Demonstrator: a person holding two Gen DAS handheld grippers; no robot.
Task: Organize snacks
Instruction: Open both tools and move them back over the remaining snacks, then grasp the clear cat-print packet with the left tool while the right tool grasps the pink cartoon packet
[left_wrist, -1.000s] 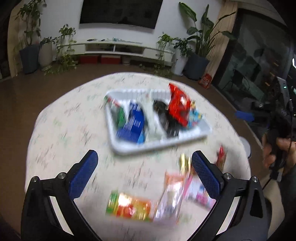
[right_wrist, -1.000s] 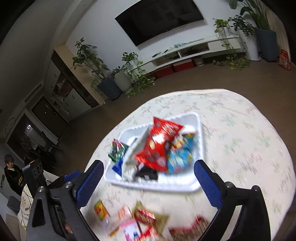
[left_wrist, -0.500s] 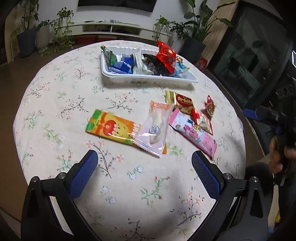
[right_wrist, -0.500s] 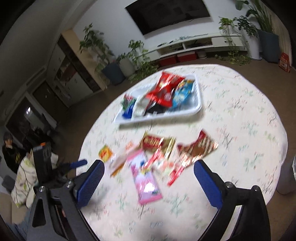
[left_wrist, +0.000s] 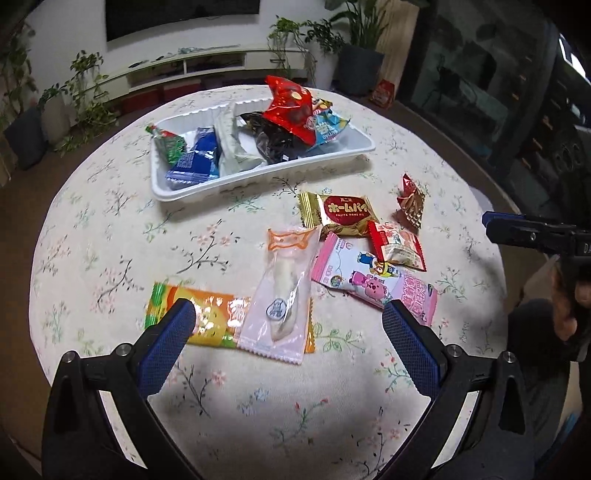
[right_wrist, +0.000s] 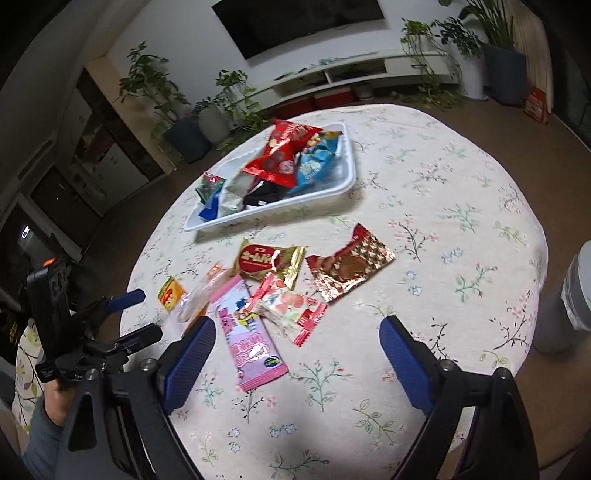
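A white tray (left_wrist: 192, 188) at the far side of the round table holds several snack packs; it also shows in the right wrist view (right_wrist: 349, 173). Loose snacks lie nearer: an orange pack (left_wrist: 192, 314), a clear pink-edged pack (left_wrist: 284, 288), a pink cartoon pack (left_wrist: 369, 277), a gold-and-red pie pack (left_wrist: 343, 214), a small red-white pack (left_wrist: 397, 245) and a red-gold chocolate pack (left_wrist: 410, 203). My left gripper (left_wrist: 291, 328) is open and empty above the orange and clear packs. My right gripper (right_wrist: 295, 343) is open and empty above the pink pack (right_wrist: 251, 343).
The table has a floral cloth (left_wrist: 110, 229). A grey bin (right_wrist: 569, 306) stands beside the table at the right. Plants, a low white shelf (right_wrist: 351, 70) and a wall TV are at the back of the room.
Both grippers pulled back from the tray toward the near side of the table and dropped lower over the loose snacks. Both stayed open and empty.
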